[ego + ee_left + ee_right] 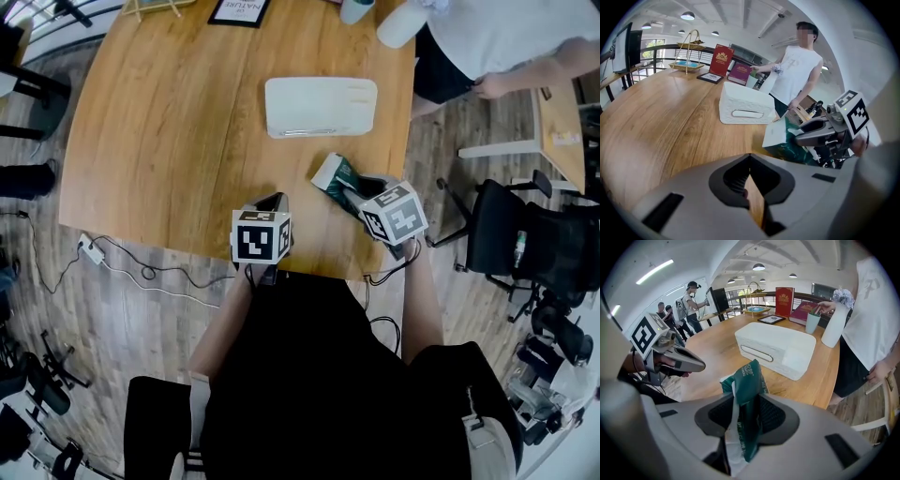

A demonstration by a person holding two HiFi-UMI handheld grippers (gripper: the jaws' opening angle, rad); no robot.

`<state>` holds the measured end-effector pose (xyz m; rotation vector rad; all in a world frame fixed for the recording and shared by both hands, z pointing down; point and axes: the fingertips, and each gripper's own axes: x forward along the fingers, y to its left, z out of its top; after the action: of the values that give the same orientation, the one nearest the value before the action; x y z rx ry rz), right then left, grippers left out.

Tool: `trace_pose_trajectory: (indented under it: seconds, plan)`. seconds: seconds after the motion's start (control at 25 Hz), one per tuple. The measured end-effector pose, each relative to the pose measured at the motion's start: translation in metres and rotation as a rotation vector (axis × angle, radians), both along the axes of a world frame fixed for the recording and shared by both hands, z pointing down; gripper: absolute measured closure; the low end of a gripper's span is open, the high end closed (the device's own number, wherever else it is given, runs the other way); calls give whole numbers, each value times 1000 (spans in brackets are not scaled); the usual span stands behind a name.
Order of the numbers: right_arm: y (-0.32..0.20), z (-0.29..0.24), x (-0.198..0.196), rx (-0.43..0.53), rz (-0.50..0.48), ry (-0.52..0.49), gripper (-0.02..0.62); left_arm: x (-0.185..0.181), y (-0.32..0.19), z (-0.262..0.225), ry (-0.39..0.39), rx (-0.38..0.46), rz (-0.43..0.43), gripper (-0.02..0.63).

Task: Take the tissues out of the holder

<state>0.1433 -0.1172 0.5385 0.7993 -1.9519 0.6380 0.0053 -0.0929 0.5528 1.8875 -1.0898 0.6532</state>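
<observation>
Head view: the white tissue holder [321,106] lies at upper centre on the wooden desk [169,141]. Below and to its right, the right gripper [361,192] has its jaws clamped on a green-and-white tissue pack [334,175], which is outside the holder near the desk's front edge. At frame centre, the left gripper [274,202] has its jaws together, holding nothing.

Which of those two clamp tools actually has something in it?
The right gripper: its jaws pinch a green-and-white tissue pack. The left gripper is shut on nothing.
</observation>
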Motion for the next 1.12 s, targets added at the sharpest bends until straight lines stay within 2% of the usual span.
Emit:
trace_pose_trajectory:
  seconds: [0.44, 0.64, 0.8, 0.88, 1.04, 1.12]
  plan:
    - [-8, 24, -17, 48, -37, 111, 436, -6, -1, 0, 8, -2, 1, 595]
    - [-9, 18, -19, 92, -27, 85, 417, -6, -1, 0, 13, 1, 5, 595]
    - [-9, 6, -18, 187, 1, 66, 407, -6, 0, -1, 15, 6, 13, 595]
    - [-9, -8, -18, 225, 57, 1, 407, -5, 1, -2, 14, 8, 20, 595]
    - [-5, -60, -19, 247, 269, -296, 407, -2, 1, -4, 13, 17, 41, 595]
    - [0, -80, -13, 268, 367, -402, 408, 2, 1, -5, 14, 21, 56, 595]
